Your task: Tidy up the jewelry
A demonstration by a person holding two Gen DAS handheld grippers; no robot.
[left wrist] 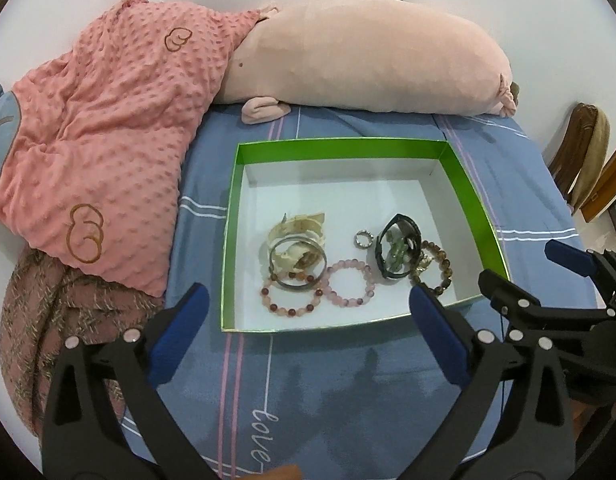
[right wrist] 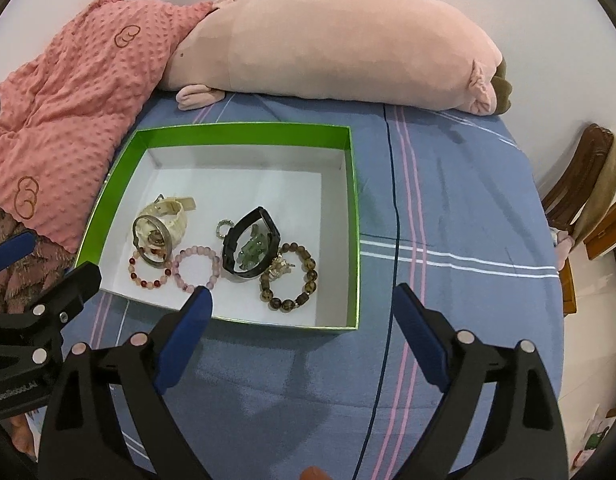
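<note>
Nearest our left wrist camera, the left gripper (left wrist: 308,312) spreads its blue-padded fingers (left wrist: 189,312) wide, with nothing between them, hovering above the blue bedsheet (left wrist: 328,376) just short of the green-walled box (left wrist: 472,196). We see all the jewelry lying in the near half of that box, on its white floor: a cream watch (left wrist: 297,228) with a metal bangle (left wrist: 297,266) resting on it, a red-and-pink bead bracelet (left wrist: 291,294) partly under the bangle, a pale pink bead bracelet (left wrist: 350,282), a small ring (left wrist: 364,238), a black watch (left wrist: 400,244) around some green pieces, and a brown bead bracelet (left wrist: 438,266). At the right edge we catch the right gripper (left wrist: 524,268), also parted. A pink dotted blanket (left wrist: 107,128) and a long plush pillow (left wrist: 368,60) lie beyond.

From the right wrist camera, our right gripper (right wrist: 301,304) is likewise fully apart and empty, its left finger tip (right wrist: 197,304) over the box's near wall, close to the pale pink bead bracelet (right wrist: 197,266). The brown bead bracelet (right wrist: 287,282) sits toward the box's (right wrist: 354,216) near right, touching the black watch (right wrist: 249,242).

We judge everything here light. The bead bracelets look strung, so they should flex and roll; pinching across one side of the loop seems safest. The bangle (right wrist: 153,240) is stiff and smooth, probably slippery, best caught across its rim. The ring (right wrist: 223,226) is tiny and would need a precise pinch. Both tools tilt down and forward, side by side, level with the near wall of the box.
</note>
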